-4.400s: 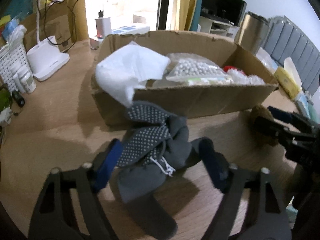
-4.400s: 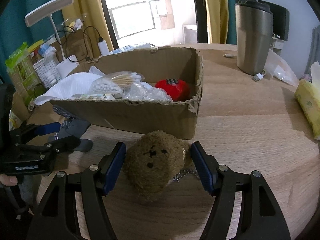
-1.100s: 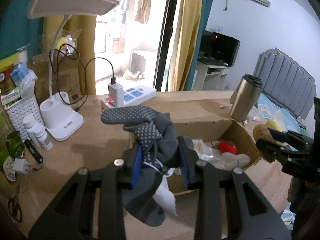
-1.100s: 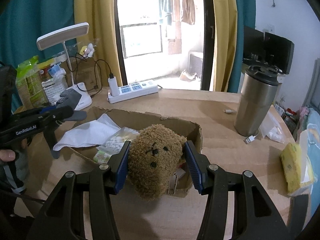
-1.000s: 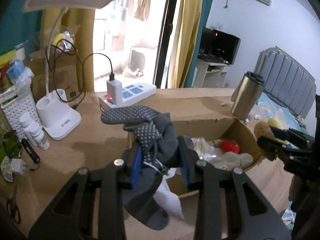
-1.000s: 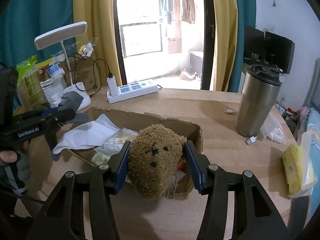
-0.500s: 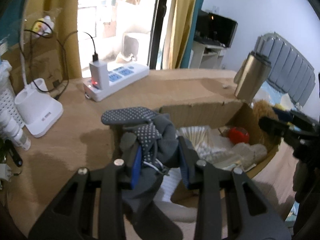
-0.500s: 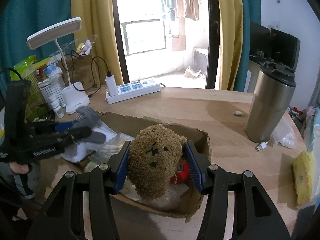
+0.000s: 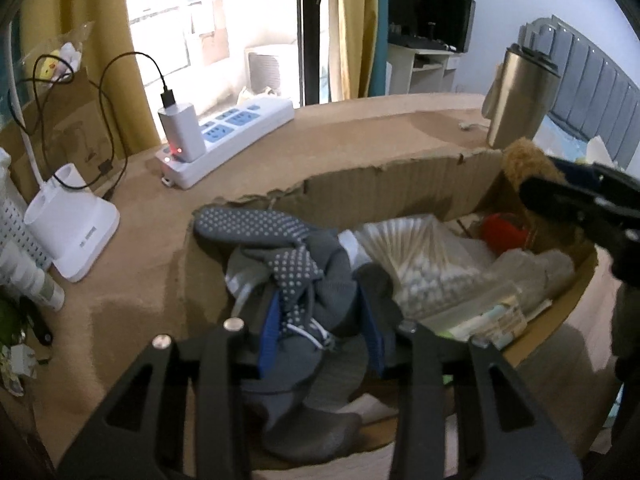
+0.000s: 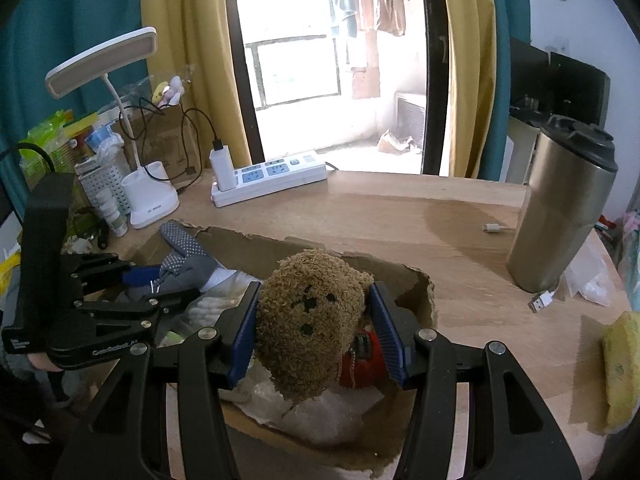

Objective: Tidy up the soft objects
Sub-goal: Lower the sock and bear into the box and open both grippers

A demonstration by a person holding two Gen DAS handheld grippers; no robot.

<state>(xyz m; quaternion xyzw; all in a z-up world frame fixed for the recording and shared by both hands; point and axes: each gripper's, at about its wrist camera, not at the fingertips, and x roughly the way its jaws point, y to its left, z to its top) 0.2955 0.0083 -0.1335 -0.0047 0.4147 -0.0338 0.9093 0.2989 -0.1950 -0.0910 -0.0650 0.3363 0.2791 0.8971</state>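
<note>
My left gripper [image 9: 320, 316] is shut on a bundle of grey dotted socks [image 9: 296, 264] and holds it low over the left end of the open cardboard box [image 9: 384, 184]. My right gripper [image 10: 316, 320] is shut on a brown teddy bear [image 10: 310, 316] and holds it over the right end of the same box [image 10: 424, 292]. The left gripper [image 10: 132, 284] with the socks [image 10: 184, 256] also shows in the right wrist view. The bear [image 9: 524, 160] and right gripper [image 9: 576, 196] show at the right in the left wrist view.
The box holds a bag of cotton swabs [image 9: 424, 256], a red object [image 9: 500, 232] and white plastic wraps [image 10: 320, 412]. Around it stand a steel tumbler [image 10: 560, 208], a white power strip [image 10: 268, 180], a desk lamp [image 10: 148, 200] and a yellow sponge [image 10: 620, 372].
Both grippers have lifted their objects off the table, carried them over the box and come down toward its inside. The socks now hang inside the box's left end.
</note>
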